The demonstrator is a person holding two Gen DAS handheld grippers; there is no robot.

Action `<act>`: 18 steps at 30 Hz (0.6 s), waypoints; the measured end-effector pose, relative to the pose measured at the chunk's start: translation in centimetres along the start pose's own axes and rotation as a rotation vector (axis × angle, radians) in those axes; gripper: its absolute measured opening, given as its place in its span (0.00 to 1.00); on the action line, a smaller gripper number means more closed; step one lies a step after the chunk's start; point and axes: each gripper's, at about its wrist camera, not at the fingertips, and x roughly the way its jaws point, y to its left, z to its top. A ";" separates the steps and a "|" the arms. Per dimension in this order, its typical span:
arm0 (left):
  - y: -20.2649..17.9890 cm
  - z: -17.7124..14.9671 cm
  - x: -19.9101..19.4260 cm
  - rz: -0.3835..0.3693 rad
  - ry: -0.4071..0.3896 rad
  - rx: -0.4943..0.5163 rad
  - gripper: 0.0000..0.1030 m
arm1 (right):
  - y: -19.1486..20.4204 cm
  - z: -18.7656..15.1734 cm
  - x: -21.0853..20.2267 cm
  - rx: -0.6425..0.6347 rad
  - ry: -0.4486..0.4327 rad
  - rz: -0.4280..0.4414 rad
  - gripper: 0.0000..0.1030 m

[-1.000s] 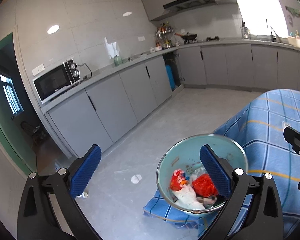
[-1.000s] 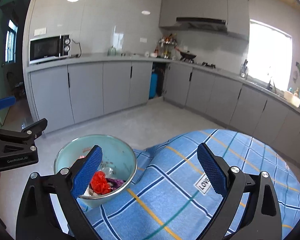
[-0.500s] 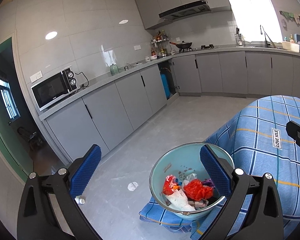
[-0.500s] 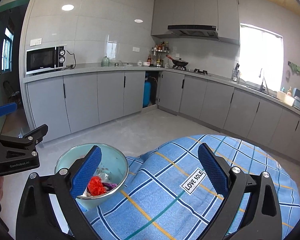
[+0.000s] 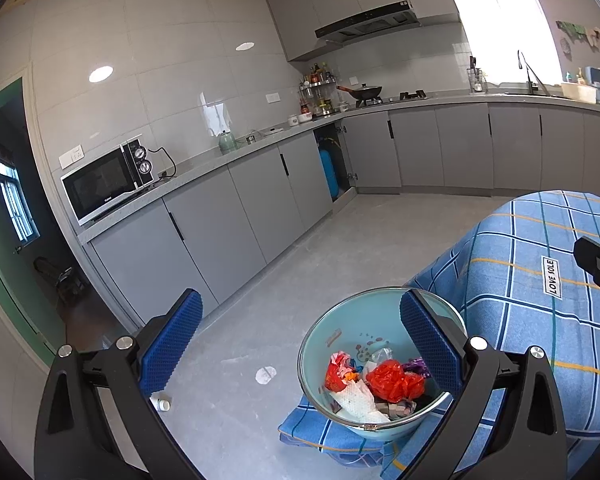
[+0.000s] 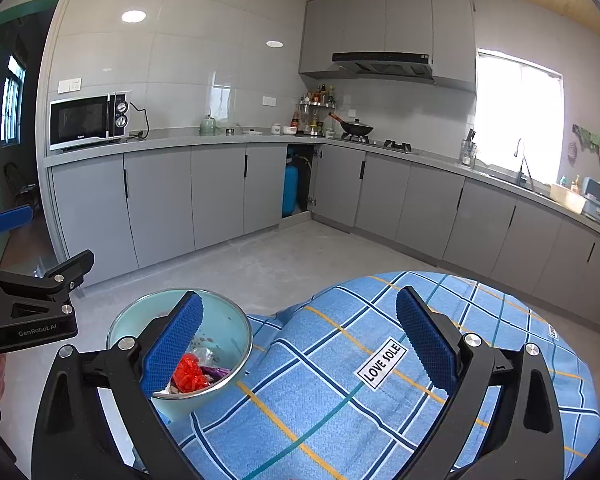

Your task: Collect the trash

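A light blue bowl (image 5: 340,336) sits at the corner of a table with a blue plaid cloth (image 5: 512,280). It holds trash: red plastic wrappers (image 5: 394,380), a white paper napkin (image 5: 358,400) and a purple scrap. In the right wrist view the bowl (image 6: 224,328) lies at lower left on the cloth (image 6: 340,384), with the red wrapper (image 6: 188,372) inside. My left gripper (image 5: 300,340) is open and empty above the bowl's left side. My right gripper (image 6: 298,340) is open and empty above the cloth beside the bowl.
Grey kitchen cabinets (image 5: 228,224) run along the walls, with a microwave (image 5: 104,184) on the counter. A white scrap (image 5: 265,374) and a small white cap (image 5: 162,404) lie on the grey floor left of the table. A doorway (image 5: 8,220) opens at far left.
Both grippers have risen and pulled back from the bowl, so it sits lower and smaller in both views. Both stay open and empty.
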 end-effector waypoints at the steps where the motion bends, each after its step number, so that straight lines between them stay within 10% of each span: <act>1: -0.1 0.0 0.0 0.002 0.001 0.003 0.95 | -0.1 0.0 0.0 0.000 -0.001 -0.001 0.93; 18: -0.8 0.1 0.1 0.032 0.000 0.032 0.95 | -0.5 0.0 0.0 0.007 -0.011 -0.012 0.93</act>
